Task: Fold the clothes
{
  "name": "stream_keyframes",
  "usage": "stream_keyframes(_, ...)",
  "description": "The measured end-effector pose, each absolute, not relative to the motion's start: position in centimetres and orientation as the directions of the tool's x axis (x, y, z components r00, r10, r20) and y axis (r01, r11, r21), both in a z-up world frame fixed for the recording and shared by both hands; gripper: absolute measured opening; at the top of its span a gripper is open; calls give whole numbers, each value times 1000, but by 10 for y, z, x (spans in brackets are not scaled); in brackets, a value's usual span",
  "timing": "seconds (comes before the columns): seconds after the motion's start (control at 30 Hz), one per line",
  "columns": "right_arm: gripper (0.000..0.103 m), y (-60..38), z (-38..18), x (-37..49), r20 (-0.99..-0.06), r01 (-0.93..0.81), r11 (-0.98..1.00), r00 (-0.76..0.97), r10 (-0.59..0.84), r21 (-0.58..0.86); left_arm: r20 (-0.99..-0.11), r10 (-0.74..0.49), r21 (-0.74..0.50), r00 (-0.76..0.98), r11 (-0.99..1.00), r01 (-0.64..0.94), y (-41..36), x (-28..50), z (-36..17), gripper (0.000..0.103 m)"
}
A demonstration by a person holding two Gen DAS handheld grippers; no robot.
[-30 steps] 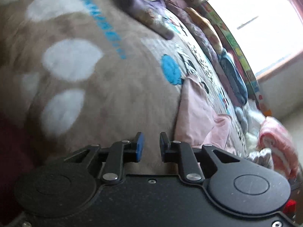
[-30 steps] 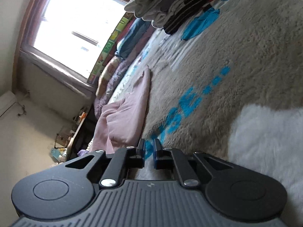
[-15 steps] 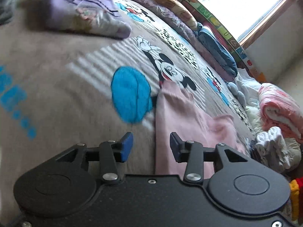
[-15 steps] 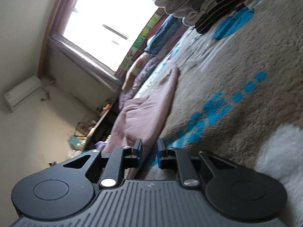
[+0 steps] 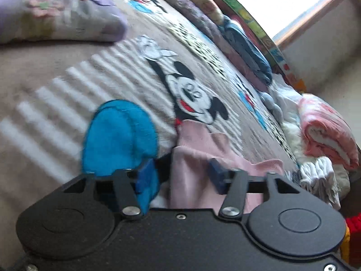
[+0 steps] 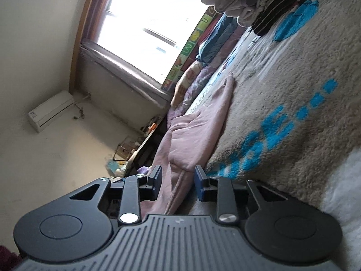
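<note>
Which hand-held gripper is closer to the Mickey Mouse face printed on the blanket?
Left. The left hand-held gripper sits open over the pink garment just below the Mickey Mouse face. The right hand-held gripper is open around the garment's other end; the face isn't visible there.

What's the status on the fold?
Left gripper, right gripper: jaws just opening, astride pink garment edges, no grip. Garment flat on blanket. Nothing blocking.

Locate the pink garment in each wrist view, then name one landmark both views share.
Left wrist: pink garment lies low centre, between the open left claw fingers.
Right wrist: it runs from centre down between the open right claw fingers.
Shared landmark: the window.
</note>
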State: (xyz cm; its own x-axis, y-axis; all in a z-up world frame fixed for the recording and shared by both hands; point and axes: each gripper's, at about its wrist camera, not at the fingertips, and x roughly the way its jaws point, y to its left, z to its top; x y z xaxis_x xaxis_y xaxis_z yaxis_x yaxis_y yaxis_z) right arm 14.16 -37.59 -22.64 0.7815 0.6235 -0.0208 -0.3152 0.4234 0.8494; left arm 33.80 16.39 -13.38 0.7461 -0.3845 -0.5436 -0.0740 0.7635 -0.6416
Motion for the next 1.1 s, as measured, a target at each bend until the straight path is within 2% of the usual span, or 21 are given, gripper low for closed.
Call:
stream_keyframes(0.07,34,-377,-227,142,-9,-326,415,777,629,849,-549,-384,-622,742,781,-56,159,344,-132,67)
stream_keyframes(0.1,34,-377,-227,142,-6,-329,413,776,630,850,-554,-381,-610,740,791,-49,157,346,-131,60)
stream_keyframes(0.13,34,-377,-227,143,-4,-331,411,775,632,850,-560,-371,-595,741,803,-47,156,346,-130,50)
stream_keyframes(0.17,34,-377,-227,142,-2,-332,410,775,633,849,-560,-368,-592,742,805,-47,156,345,-129,29)
stream_keyframes(0.27,35,-377,-227,142,1,-336,408,773,634,849,-558,-359,-581,748,813,-43,156,339,-126,6)
stream_keyframes(0.43,35,-377,-226,139,5,-337,405,773,634,850,-494,-311,-532,812,846,1,154,309,-98,6)
stream_keyframes(0.6,36,-377,-226,136,6,-337,403,774,633,851,-445,-219,-418,868,908,15,154,276,-63,6)
stream_keyframes(0.83,37,-377,-225,134,11,-339,399,774,633,852,-375,-82,-335,923,941,-53,180,231,-22,6)
stream_keyframes(1.1,38,-377,-223,134,12,-339,398,774,633,852,-402,16,-322,915,933,-158,217,195,-32,6)
